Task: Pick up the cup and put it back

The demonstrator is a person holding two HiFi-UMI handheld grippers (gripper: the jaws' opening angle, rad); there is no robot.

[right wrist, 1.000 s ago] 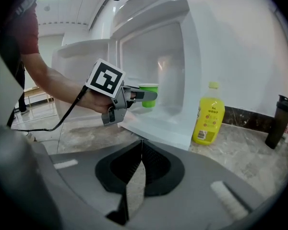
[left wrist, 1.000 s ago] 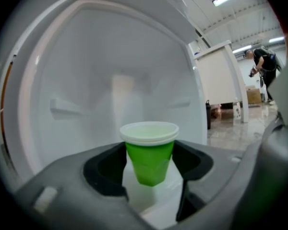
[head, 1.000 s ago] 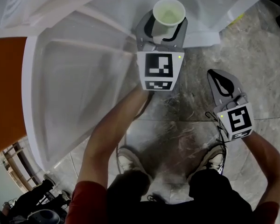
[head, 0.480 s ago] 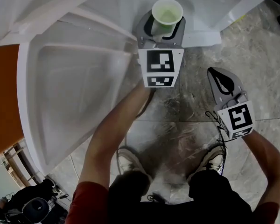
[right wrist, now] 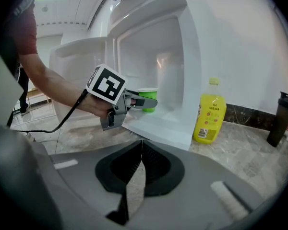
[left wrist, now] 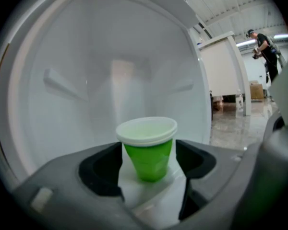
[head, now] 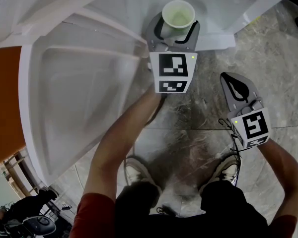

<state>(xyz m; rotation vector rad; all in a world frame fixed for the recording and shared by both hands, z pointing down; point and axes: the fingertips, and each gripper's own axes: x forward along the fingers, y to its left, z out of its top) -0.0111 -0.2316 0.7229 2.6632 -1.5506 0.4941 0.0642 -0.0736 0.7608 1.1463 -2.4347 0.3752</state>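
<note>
A green cup (left wrist: 148, 150) with a white rim stands upright on the white floor of the open fridge (left wrist: 110, 71). My left gripper (left wrist: 149, 166) reaches in around it, and its jaws are opening. The black pads (left wrist: 103, 169) stand either side of the cup with a small gap on each side. From the head view the cup (head: 179, 15) sits between the grey jaws of the left gripper (head: 177, 28). My right gripper (head: 237, 89) hangs over the marble floor, shut and empty. In the right gripper view its jaws (right wrist: 140, 161) meet, and the cup (right wrist: 147, 99) shows beyond.
The fridge door (head: 79, 108) hangs open to my left, with an orange panel (head: 5, 98) past it. A yellow bottle (right wrist: 210, 111) and a dark flask (right wrist: 280, 119) stand on the floor right of the fridge. A person (left wrist: 264, 47) stands far off.
The left gripper's jaws have spread away from the cup's sides. The cup stays upright in the same spot. The right gripper has not moved.
</note>
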